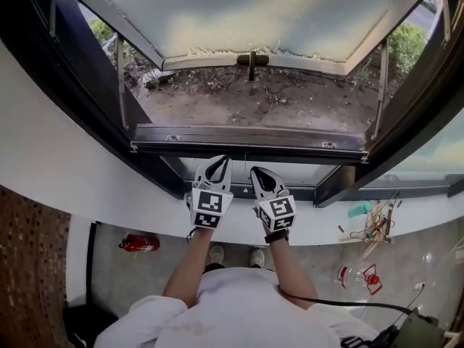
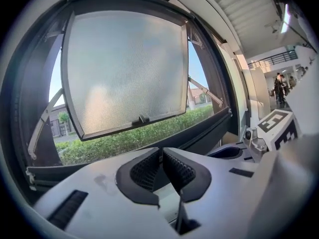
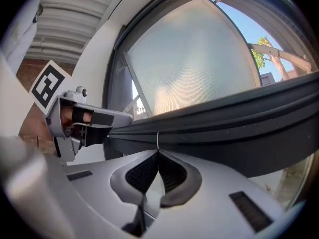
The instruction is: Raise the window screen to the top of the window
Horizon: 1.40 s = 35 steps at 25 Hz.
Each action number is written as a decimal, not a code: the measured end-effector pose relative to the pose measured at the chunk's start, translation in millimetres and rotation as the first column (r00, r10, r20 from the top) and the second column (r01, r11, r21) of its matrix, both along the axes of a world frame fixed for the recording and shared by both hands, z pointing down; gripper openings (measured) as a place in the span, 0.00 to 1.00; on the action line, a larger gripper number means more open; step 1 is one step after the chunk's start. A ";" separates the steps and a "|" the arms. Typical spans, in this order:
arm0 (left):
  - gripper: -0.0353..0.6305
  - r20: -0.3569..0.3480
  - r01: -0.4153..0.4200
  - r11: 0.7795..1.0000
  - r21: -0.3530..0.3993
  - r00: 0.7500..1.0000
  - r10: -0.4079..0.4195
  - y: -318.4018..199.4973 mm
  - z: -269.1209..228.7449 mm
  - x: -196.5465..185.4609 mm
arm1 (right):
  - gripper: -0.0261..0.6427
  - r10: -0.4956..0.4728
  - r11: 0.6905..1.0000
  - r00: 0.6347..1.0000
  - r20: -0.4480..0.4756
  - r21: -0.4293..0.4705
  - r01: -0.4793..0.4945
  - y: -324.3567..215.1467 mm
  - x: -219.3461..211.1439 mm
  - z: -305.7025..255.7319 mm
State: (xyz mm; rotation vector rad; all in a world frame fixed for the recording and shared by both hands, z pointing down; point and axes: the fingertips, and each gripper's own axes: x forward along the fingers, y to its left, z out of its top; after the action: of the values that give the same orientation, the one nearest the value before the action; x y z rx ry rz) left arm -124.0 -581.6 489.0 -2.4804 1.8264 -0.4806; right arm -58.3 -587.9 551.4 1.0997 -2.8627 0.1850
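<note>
The window screen looks to be gathered low in the dark bar (image 1: 246,138) that runs across the bottom of the open window (image 1: 254,20), just beyond both tools. I judge it to be light, floppy mesh on a stiff rail, best lifted by that rail and kept level so that it does not skew or jam. The left tool (image 2: 162,156) is clenched on nothing, and the right tool (image 3: 157,156) is clenched too, with a thin pale thread (image 3: 157,141) from the bar meeting its tips; whether that is pinched I cannot tell.

Dark window screen bar (image 1: 246,141), level along the frame's bottom, thin white cord (image 3: 157,140) hanging
</note>
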 end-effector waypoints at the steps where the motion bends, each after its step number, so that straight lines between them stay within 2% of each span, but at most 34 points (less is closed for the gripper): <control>1: 0.06 0.016 -0.013 1.000 -0.010 1.000 0.013 -3.6 3.2 0.4 | 0.04 -0.007 1.000 1.000 -0.021 -0.003 0.007 -2.8 -3.2 5.3; 4: 0.08 0.107 -0.064 0.998 -0.022 0.992 0.066 -8.5 13.7 3.1 | 0.04 -0.006 1.000 0.998 -0.068 -0.020 0.004 -8.3 -10.5 24.6; 7: 0.13 0.266 -0.120 0.992 -0.039 0.956 0.126 -8.6 22.6 3.7 | 0.04 0.011 0.998 0.993 -0.116 -0.059 -0.018 -8.0 -15.1 51.3; 9: 0.17 0.390 -0.131 0.989 -0.071 0.909 0.148 -11.5 32.5 -2.0 | 0.04 0.017 0.994 0.983 -0.181 -0.102 -0.036 -9.4 -17.9 75.4; 10: 0.20 0.452 -0.132 0.988 -0.084 0.878 0.156 -14.0 37.1 -5.8 | 0.07 0.025 0.991 0.976 -0.216 -0.125 -0.053 -11.5 -18.2 88.0; 11: 0.21 0.506 -0.135 0.987 -0.093 0.847 0.163 -16.2 40.4 -8.8 | 0.14 0.036 0.987 0.969 -0.243 -0.144 -0.073 -13.8 -17.8 99.7; 15: 0.22 0.657 -0.167 0.981 -0.097 0.730 0.189 -19.5 45.0 -11.6 | 0.25 0.074 0.968 0.958 -0.276 -0.210 -0.135 -17.8 -14.4 136.9; 17: 0.22 0.705 -0.175 0.980 -0.094 0.684 0.189 -21.6 46.1 -13.5 | 0.25 0.080 0.958 0.957 -0.277 -0.244 -0.151 -19.5 -15.2 152.3; 24: 0.22 0.805 -0.173 0.981 -0.092 0.567 0.176 -26.1 52.6 -16.8 | 0.25 0.096 0.934 0.968 -0.232 -0.314 -0.168 -20.1 -12.4 186.5; 28: 0.21 0.861 -0.146 0.982 -0.123 0.476 0.179 -29.7 52.2 -19.1 | 0.25 0.075 0.935 0.982 -0.172 -0.329 -0.129 -24.8 -20.8 192.2; 30: 0.21 0.861 -0.145 0.981 -0.129 0.474 0.183 -29.6 52.6 -18.1 | 0.25 0.069 0.933 0.985 -0.157 -0.338 -0.120 -28.3 -23.6 195.6; 33: 0.20 0.844 -0.170 0.976 -0.137 0.496 0.204 -28.5 53.6 -17.2 | 0.25 0.075 0.933 0.987 -0.145 -0.339 -0.121 -37.1 -27.5 194.2; 35: 0.20 0.830 -0.189 0.974 -0.126 0.518 0.208 -27.7 53.1 -17.6 | 0.25 0.067 0.930 0.980 -0.186 -0.345 -0.129 -40.8 -32.2 198.5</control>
State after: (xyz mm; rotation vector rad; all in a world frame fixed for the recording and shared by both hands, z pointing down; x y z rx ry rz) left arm -141.6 -609.4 542.2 -1.8215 1.0950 -1.3771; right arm -90.5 -628.7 749.9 1.1202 -2.4914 0.5621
